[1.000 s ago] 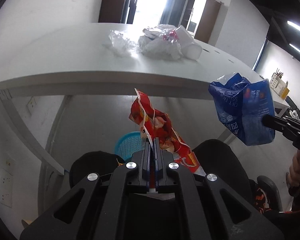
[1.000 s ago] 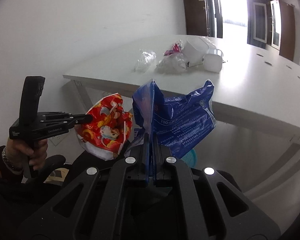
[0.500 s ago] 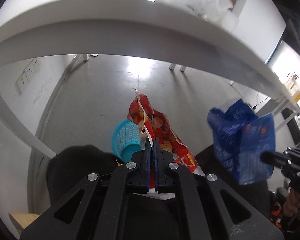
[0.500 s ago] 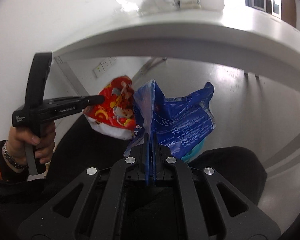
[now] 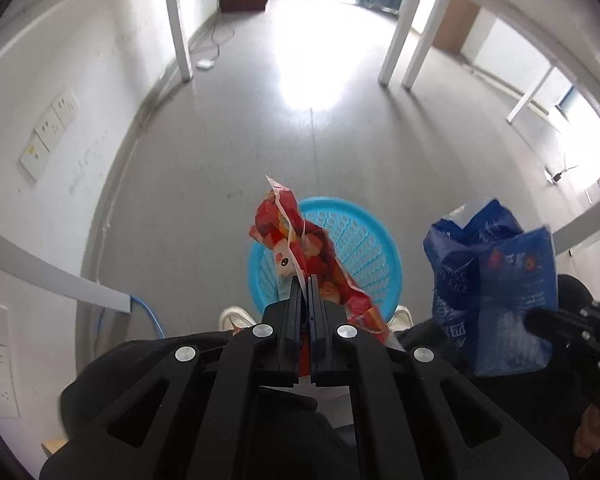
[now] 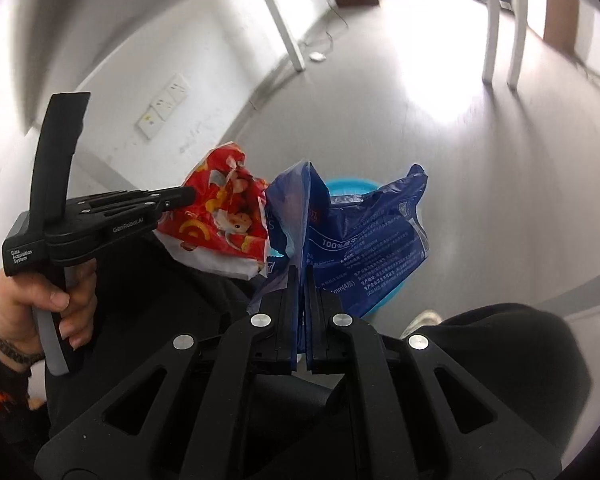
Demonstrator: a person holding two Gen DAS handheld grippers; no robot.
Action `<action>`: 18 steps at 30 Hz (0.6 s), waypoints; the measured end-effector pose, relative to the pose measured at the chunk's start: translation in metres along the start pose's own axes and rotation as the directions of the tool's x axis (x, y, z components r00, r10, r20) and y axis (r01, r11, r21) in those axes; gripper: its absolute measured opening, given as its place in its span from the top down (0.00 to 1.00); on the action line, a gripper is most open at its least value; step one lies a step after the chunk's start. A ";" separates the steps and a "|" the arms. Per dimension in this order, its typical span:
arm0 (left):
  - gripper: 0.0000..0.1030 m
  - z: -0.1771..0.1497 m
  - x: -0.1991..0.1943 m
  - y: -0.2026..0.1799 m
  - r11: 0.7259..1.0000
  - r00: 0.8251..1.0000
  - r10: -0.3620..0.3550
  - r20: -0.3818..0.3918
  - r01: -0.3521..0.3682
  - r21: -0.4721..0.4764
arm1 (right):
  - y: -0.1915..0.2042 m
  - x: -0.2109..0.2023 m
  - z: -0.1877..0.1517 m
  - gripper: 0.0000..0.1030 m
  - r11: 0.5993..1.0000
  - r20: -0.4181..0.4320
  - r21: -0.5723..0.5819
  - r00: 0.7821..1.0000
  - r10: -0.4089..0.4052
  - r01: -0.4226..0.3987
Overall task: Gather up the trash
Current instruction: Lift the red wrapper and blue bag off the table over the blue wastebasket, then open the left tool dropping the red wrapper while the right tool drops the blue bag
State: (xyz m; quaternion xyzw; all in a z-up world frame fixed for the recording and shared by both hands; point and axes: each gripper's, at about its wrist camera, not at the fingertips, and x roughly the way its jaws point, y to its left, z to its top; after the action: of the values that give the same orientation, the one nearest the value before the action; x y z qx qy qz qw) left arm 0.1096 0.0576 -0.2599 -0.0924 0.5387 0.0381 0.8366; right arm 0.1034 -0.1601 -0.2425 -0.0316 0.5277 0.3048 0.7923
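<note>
My left gripper point(image 5: 307, 280) is shut on a crumpled red snack bag point(image 5: 300, 252), which hangs over a round blue plastic basket point(image 5: 364, 248) on the floor. My right gripper point(image 6: 300, 272) is shut on a blue plastic bag point(image 6: 364, 236). In the left wrist view that blue bag point(image 5: 496, 280) hangs to the right of the basket, outside its rim. In the right wrist view the left gripper point(image 6: 188, 197) reaches in from the left with the red bag point(image 6: 220, 224), and only a strip of the basket point(image 6: 346, 184) shows behind the blue bag.
Both grippers point down at a grey floor under a white table. White table legs point(image 5: 396, 28) stand at the back. Wall sockets point(image 5: 48, 132) line the left wall. The person's dark trouser legs point(image 6: 500, 360) and white shoes point(image 5: 236, 316) flank the basket.
Both grippers have dropped from tabletop height to below the table and tipped downward. The blue basket, small before, now fills the middle of the left wrist view under the red bag.
</note>
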 end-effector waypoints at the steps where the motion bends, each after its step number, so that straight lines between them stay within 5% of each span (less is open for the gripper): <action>1: 0.98 0.004 0.007 -0.001 1.000 1.000 -0.001 -0.018 0.001 -0.004 | -0.004 0.006 0.005 0.98 1.000 -0.020 0.020 1.000 -0.005 0.005; 18: 0.98 0.029 0.105 -0.011 0.999 0.976 0.019 -0.215 -0.009 0.047 | -0.057 0.127 0.053 0.98 0.987 -0.147 0.150 0.988 -0.043 0.065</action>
State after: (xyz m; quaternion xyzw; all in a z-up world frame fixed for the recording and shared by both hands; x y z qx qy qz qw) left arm 0.1810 0.0484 -0.3420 -0.0731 0.6275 0.0216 0.7749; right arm 0.2080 -0.1296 -0.3430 -0.0064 0.6043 0.2382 0.7603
